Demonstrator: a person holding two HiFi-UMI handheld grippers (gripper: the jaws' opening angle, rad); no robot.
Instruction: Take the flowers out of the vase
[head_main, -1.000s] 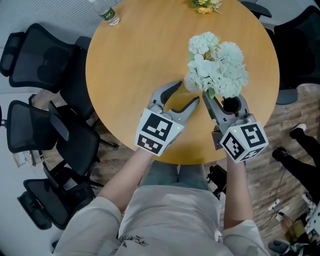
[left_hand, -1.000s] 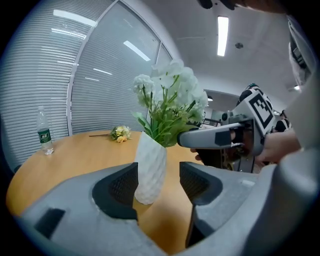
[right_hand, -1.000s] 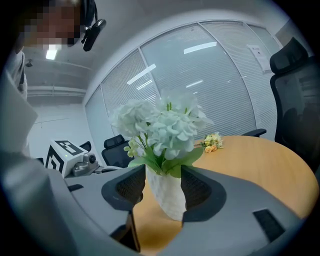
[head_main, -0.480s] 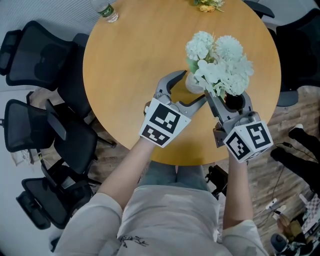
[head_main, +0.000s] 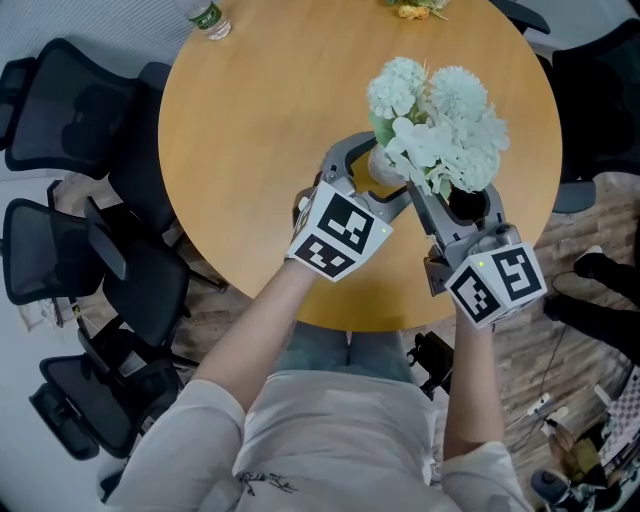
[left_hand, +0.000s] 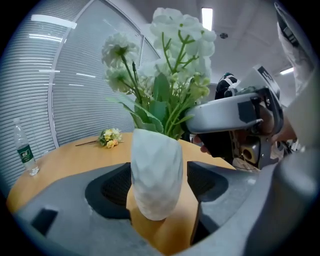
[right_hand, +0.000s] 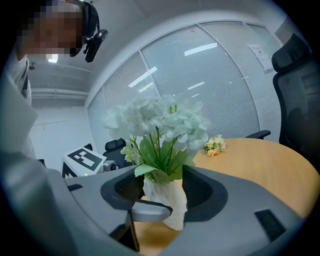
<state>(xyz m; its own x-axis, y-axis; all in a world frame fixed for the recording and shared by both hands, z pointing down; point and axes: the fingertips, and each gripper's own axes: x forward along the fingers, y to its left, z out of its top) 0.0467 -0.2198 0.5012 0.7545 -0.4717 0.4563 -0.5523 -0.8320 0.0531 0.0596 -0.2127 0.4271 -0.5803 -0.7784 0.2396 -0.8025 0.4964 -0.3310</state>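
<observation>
White flowers stand in a white faceted vase on the round wooden table. My left gripper straddles the vase body from the left; its jaws are opening, and a gap shows beside the vase. My right gripper reaches in from the near right, open, its tips hidden under the blooms. In the right gripper view the vase and green stems stand between its pads, with one left finger crossing in front. The blooms tower above.
A small yellow bouquet lies at the table's far edge, also seen as the yellow bouquet. A water bottle stands at the far left rim. Black office chairs crowd the left side; another chair is at the right.
My left gripper has moved up and to the right, and its jaws have widened around the vase. The right gripper has stayed about where it was.
</observation>
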